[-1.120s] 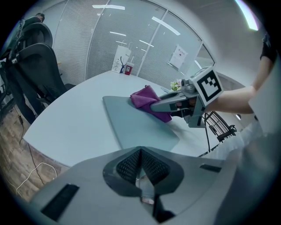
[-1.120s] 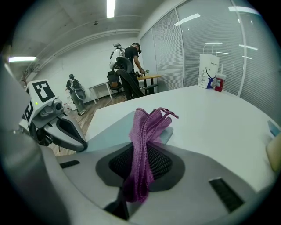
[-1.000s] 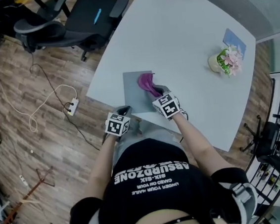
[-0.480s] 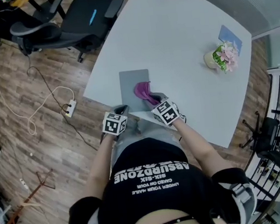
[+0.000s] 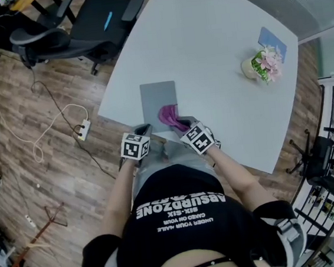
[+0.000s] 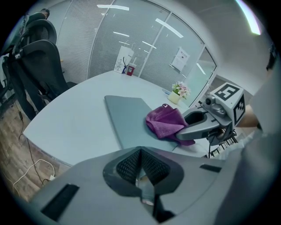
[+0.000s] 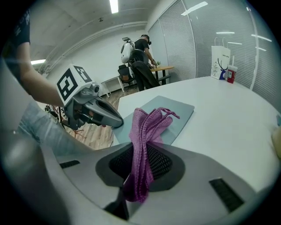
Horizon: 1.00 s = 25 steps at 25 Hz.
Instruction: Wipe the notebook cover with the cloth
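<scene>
Head view: grey notebook (image 5: 158, 97) flat near the bench (image 5: 217, 47) edge, purple cloth (image 5: 169, 116) on its near right corner; left gripper view: left gripper (image 6: 140, 153) jaws pressed together, empty, short of the notebook; right gripper view: right gripper (image 7: 141, 154) jaws clenched on the cloth, draped forward onto the cover.

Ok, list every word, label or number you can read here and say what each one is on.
"ABSURDZONE": on the black T-shirt, upside down in the head view.
"SIX-SIX": same shirt, next line.
Two smaller lines on the shirt: too small to read surely.
Too blurred to read: the sheet on the glass wall.
Too small to read: print on the white paper bag.
</scene>
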Each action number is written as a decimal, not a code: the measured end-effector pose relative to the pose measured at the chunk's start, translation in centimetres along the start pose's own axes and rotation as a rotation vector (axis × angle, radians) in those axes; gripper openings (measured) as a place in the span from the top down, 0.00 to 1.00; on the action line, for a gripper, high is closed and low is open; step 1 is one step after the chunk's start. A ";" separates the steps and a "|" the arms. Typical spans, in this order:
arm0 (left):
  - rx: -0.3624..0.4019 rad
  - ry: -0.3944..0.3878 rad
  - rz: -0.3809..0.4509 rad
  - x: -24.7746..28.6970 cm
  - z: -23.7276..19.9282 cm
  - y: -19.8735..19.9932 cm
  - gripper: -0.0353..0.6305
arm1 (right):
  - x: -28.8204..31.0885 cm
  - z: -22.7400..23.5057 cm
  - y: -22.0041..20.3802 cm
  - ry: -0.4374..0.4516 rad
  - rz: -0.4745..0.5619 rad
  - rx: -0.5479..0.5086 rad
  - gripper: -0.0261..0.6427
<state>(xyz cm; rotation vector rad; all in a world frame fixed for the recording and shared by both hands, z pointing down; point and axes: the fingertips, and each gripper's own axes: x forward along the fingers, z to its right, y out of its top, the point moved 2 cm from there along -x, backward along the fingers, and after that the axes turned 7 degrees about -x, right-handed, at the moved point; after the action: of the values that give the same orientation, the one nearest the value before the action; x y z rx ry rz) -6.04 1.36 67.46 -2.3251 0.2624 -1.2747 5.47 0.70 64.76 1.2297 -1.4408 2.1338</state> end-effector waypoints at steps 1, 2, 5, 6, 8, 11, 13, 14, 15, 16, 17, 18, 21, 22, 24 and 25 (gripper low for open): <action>-0.001 0.000 0.001 0.0 0.0 0.0 0.92 | 0.0 -0.1 -0.1 0.003 -0.005 -0.007 0.84; -0.002 0.000 0.002 0.0 -0.1 0.0 0.92 | 0.0 -0.3 -0.1 0.008 -0.012 -0.012 0.84; -0.004 0.003 0.000 0.1 -0.1 0.0 0.92 | 0.0 -0.6 -0.3 0.036 -0.041 -0.007 0.84; -0.007 0.003 0.000 0.1 -0.1 0.0 0.92 | -0.1 -0.6 -0.4 0.047 -0.050 0.001 0.84; -0.014 0.006 0.002 0.1 0.0 -0.1 0.92 | -0.1 -0.7 -0.4 0.062 -0.059 0.020 0.84; -0.020 0.010 0.005 0.0 0.0 0.1 0.92 | 0.0 -0.7 -0.2 0.057 -0.072 0.024 0.84; -0.026 0.013 0.006 0.0 0.0 0.1 0.92 | 0.3 -0.9 0.0 0.058 -0.082 0.014 0.84; -0.028 0.013 0.006 0.0 0.0 0.0 0.92 | 0.5 -1.1 0.1 0.063 -0.084 0.008 0.84; -0.029 0.013 0.008 0.0 0.0 0.0 0.92 | 0.7 -1.4 0.3 0.069 -0.085 0.002 0.84; -0.030 0.013 0.009 0.0 0.0 0.0 0.92 | 0.9 -1.6 0.5 0.075 -0.086 -0.005 0.84; -0.031 0.013 0.010 0.1 0.0 0.0 0.92 | 1.1 -1.8 0.7 0.080 -0.088 -0.013 0.84; -0.032 0.013 0.012 0.1 0.0 0.1 0.92 | 1.3 -2.1 0.9 0.081 -0.092 -0.022 0.84; -0.038 0.012 0.016 0.0 0.0 0.1 0.92 | 1.9 -2.6 1.5 0.085 -0.098 -0.041 0.84; -0.037 0.013 0.017 0.0 0.0 0.1 0.92 | 2.1 -2.7 1.6 0.088 -0.098 -0.045 0.84; -0.034 0.016 0.021 0.0 -0.1 0.1 0.92 | 2.6 -2.9 2.0 0.094 -0.099 -0.063 0.84; -0.034 0.017 0.022 0.0 -0.1 0.1 0.92 | 2.8 -3.0 2.2 0.097 -0.101 -0.074 0.84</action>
<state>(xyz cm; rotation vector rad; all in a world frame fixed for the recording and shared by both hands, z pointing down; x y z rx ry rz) -6.10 1.28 67.46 -2.3344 0.3170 -1.2889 0.94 1.70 65.16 1.1320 -1.3745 2.0261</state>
